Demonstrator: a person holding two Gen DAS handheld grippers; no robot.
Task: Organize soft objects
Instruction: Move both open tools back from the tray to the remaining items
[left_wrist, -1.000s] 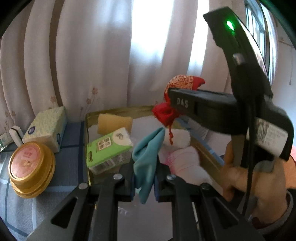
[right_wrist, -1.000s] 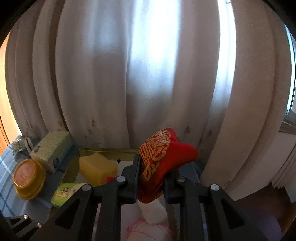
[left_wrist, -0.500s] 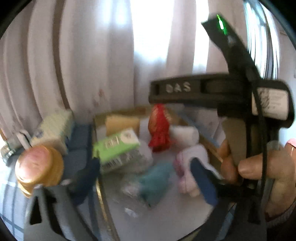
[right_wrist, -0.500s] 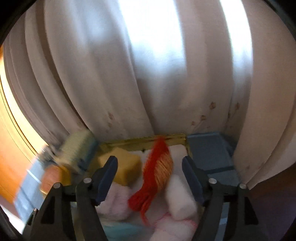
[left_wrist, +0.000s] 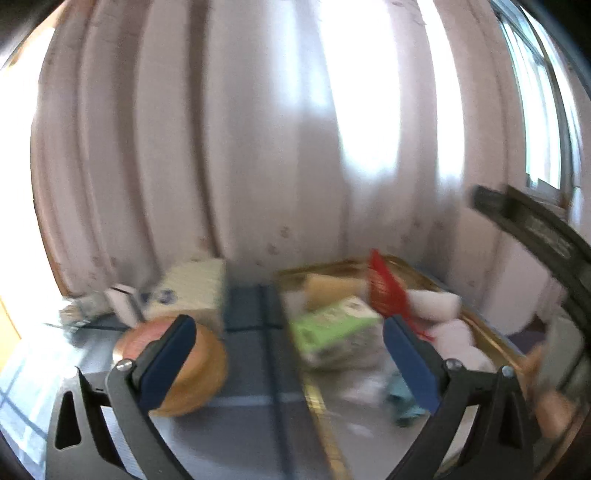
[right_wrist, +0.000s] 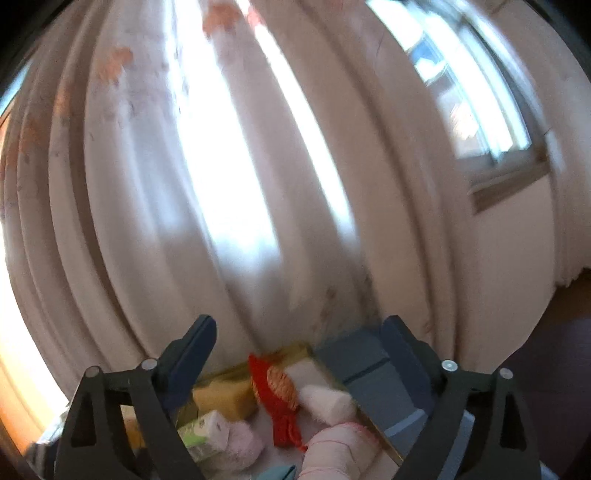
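Observation:
A gold-rimmed tray (left_wrist: 491, 338) holds the soft things: a red embroidered pouch (left_wrist: 386, 290), a yellow sponge (left_wrist: 330, 290), a green tissue pack (left_wrist: 334, 330), white and pink rolled cloths (left_wrist: 456, 338) and a teal cloth (left_wrist: 400, 397). My left gripper (left_wrist: 291, 354) is open and empty, above the tray's left edge. My right gripper (right_wrist: 299, 347) is open and empty, raised above the tray; below it lie the red pouch (right_wrist: 275, 389), the sponge (right_wrist: 221, 398) and pink rolls (right_wrist: 332, 448). Both views are blurred.
Left of the tray on the blue checked cloth stand a round gold tin (left_wrist: 173, 369), a tissue box (left_wrist: 195, 295) and a small white box (left_wrist: 123, 304). White curtains (left_wrist: 277, 147) hang close behind. A window (right_wrist: 476, 99) is at right.
Both grippers opened: the left let go of the teal cloth and the right dropped the red pouch, both into the tray. Both grippers then drew back, the right tilting upward.

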